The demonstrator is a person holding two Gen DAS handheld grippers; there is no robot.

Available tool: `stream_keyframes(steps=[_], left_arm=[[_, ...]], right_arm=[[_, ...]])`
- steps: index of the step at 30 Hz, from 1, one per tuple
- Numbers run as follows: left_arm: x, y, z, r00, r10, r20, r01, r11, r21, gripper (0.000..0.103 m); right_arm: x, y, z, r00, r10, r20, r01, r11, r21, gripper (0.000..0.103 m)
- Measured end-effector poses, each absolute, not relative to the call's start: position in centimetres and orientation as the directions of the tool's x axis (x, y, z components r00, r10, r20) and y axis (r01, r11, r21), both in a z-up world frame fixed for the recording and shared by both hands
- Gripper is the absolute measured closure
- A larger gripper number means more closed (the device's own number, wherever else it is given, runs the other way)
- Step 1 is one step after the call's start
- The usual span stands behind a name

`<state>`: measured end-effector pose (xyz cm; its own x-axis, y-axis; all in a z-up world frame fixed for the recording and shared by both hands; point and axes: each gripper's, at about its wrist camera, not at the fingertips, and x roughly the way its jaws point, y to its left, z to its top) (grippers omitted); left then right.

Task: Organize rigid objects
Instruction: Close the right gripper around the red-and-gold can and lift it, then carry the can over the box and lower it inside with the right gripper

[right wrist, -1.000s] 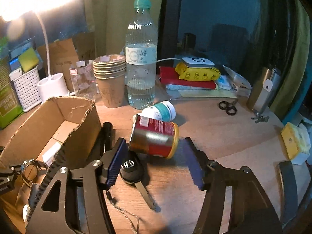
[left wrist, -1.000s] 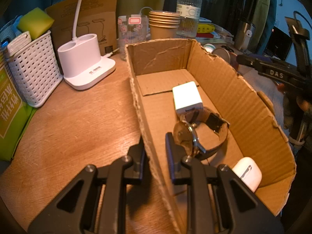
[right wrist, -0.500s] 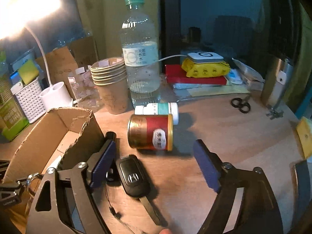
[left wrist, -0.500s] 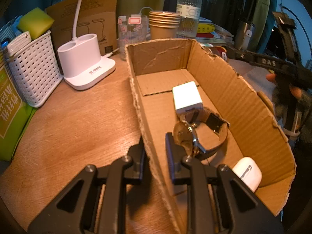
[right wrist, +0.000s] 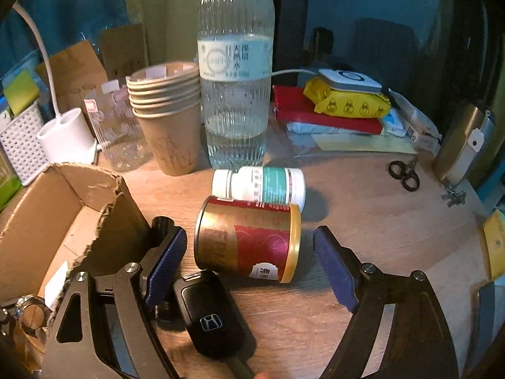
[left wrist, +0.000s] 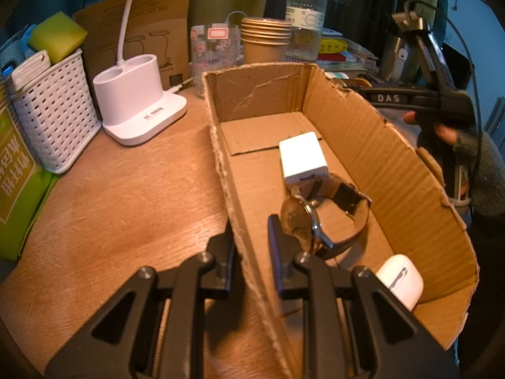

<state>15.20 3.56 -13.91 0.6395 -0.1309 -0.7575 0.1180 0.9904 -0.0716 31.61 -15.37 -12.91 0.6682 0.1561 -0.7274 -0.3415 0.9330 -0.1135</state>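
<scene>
A red and gold can (right wrist: 252, 240) lies on its side on the wooden table. My right gripper (right wrist: 249, 240) is open around it, blue pads (right wrist: 167, 259) clear of both ends, jaws closing. Behind the can lies a white pill bottle (right wrist: 262, 184). A black car key (right wrist: 210, 312) rests under the left finger. My left gripper (left wrist: 251, 230) is shut on the near side wall of the cardboard box (left wrist: 394, 170). Inside the box are a watch (left wrist: 318, 218), a white charger (left wrist: 301, 156) and a white earbud case (left wrist: 399, 279).
Stacked paper cups (right wrist: 167, 110), a water bottle (right wrist: 235, 94) and a clear glass (right wrist: 113, 126) stand behind the can. Small scissors (right wrist: 404, 173) and a stack of packets (right wrist: 344, 104) lie at the right. A white basket (left wrist: 53, 110) and lamp base (left wrist: 135, 101) stand left of the box.
The can sat tilted between the right fingers, then lay flat as the jaws widened. The right gripper has since moved forward so its fingers flank the can. The left gripper has not moved.
</scene>
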Motion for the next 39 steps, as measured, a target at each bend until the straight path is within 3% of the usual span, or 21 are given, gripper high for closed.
stream_keyframes(steps=[2,22,39], left_arm=[[15.2,3.6,-13.9,0.639,-0.131,-0.758,0.118,0.990,-0.071,0.084],[15.2,3.6,-13.9,0.640,-0.131,-0.757,0.118,0.990,-0.071,0.083],[15.2,3.7,-13.9,0.639,-0.132,-0.757,0.119,0.990,-0.072,0.084]], right_arm=[[31.6,-15.4,-13.0,0.666,0.154,-0.730,-0.342,0.933,-0.115,0.036],[24.3,-12.5,-7.1,0.758,0.267,-0.595,-0.416,0.901,-0.125,0.036],[22.3,-7.7,-7.2,0.709,0.374,-0.598,-0.554,0.820,-0.143,0.036]])
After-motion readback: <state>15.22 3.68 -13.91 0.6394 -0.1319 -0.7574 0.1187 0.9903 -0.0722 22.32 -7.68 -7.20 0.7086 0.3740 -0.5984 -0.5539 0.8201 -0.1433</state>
